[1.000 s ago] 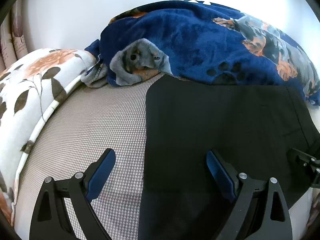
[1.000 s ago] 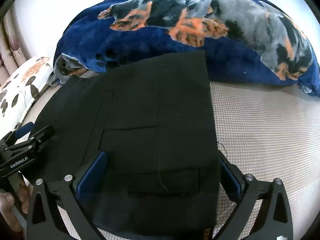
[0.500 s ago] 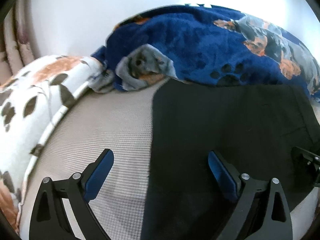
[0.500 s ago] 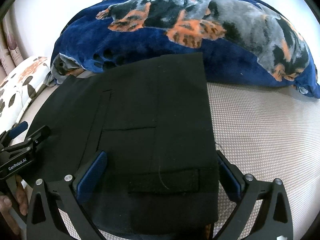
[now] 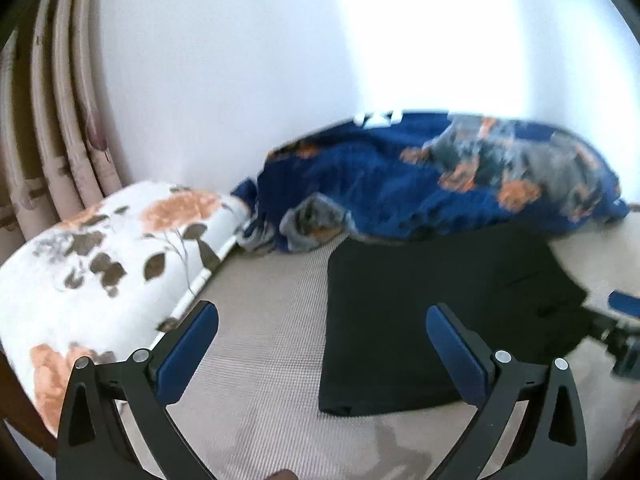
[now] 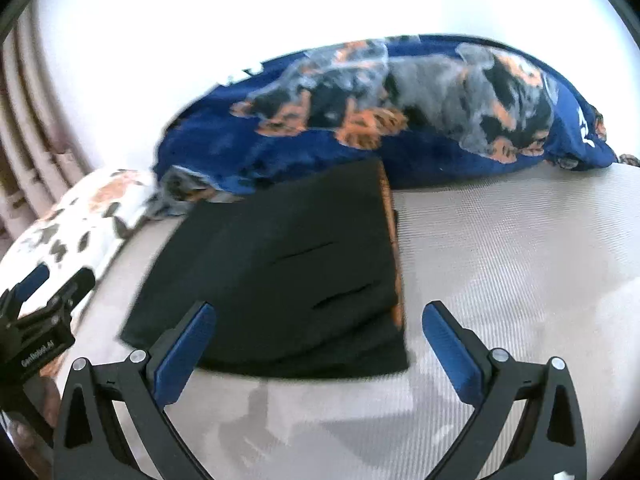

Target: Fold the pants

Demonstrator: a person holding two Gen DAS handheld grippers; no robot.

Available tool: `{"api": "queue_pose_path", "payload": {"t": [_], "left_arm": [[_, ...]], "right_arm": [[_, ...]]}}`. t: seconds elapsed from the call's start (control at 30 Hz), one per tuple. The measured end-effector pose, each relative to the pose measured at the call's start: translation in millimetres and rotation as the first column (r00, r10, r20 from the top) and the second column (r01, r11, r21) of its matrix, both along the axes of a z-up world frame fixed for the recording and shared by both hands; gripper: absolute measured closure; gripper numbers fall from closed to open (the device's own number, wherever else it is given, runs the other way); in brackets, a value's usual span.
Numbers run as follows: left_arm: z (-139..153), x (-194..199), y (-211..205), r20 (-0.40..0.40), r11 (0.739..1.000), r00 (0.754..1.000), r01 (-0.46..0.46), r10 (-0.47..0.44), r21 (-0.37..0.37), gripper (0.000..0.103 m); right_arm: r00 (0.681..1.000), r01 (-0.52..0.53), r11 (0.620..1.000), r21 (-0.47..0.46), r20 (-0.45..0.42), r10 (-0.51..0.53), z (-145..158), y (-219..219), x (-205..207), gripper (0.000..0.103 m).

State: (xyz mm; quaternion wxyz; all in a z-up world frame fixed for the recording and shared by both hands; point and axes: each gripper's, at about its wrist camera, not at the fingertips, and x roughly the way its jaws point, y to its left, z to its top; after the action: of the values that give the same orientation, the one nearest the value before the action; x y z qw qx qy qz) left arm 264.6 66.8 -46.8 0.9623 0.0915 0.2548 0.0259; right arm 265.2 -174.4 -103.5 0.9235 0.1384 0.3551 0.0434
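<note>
The black pants (image 5: 432, 312) lie folded into a flat rectangle on the beige woven bed surface (image 5: 264, 320); they also show in the right wrist view (image 6: 296, 280), with an orange lining edge along the right side. My left gripper (image 5: 322, 320) is open and empty, held above the bed in front of the pants' left edge. My right gripper (image 6: 320, 320) is open and empty, held above the pants' near right corner. Each gripper shows at the edge of the other's view: the right one (image 5: 620, 328), the left one (image 6: 40, 304).
A blue fleece blanket with a dog print (image 5: 440, 184) is bunched behind the pants against the white wall. A floral pillow (image 5: 100, 264) lies at the left. Curtains (image 5: 52, 120) hang at the far left. Bare bed surface (image 6: 520, 260) lies right of the pants.
Both grippers have pulled back and risen away from the pants, which now lie farther off in both views. Both stay open. The pants lie still.
</note>
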Motion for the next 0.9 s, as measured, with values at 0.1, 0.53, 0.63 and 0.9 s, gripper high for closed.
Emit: {"api": "queue_pose_path", "payload": {"t": [0.1, 0.53, 0.63, 0.9], "left_arm": [[19.4, -20.2, -2.8, -0.003, 1.000, 1.000, 0.004, -0.004, -0.018, 0.000], [78.1, -106.0, -2.5, 0.097, 0.995, 0.994, 0.064, -0.056, -0.080, 0.000], [85.2, -121.2, -6.7, 0.098, 0.998, 0.994, 0.045, -0.040, -0.053, 0.000], [92.0, -150.8, -12.0, 0.083, 0.994, 0.993, 0.091, -0.086, -0.055, 0.000]], "right_arm": [[0.999, -0.012, 1.000, -0.002, 0.032, 0.012, 18.4, 7.4, -24.6, 0.000], [0.976, -0.005, 1.000, 0.004, 0.220, 0.004, 102.3, 14.7, -133.7, 0.000], [0.967, -0.012, 1.000, -0.019, 0.253, 0.016, 114.5, 19.1, -151.2, 0.000], [0.968, 0.002, 1.000, -0.003, 0.252, -0.001, 120.7, 13.0, -170.5, 0.000]]}}
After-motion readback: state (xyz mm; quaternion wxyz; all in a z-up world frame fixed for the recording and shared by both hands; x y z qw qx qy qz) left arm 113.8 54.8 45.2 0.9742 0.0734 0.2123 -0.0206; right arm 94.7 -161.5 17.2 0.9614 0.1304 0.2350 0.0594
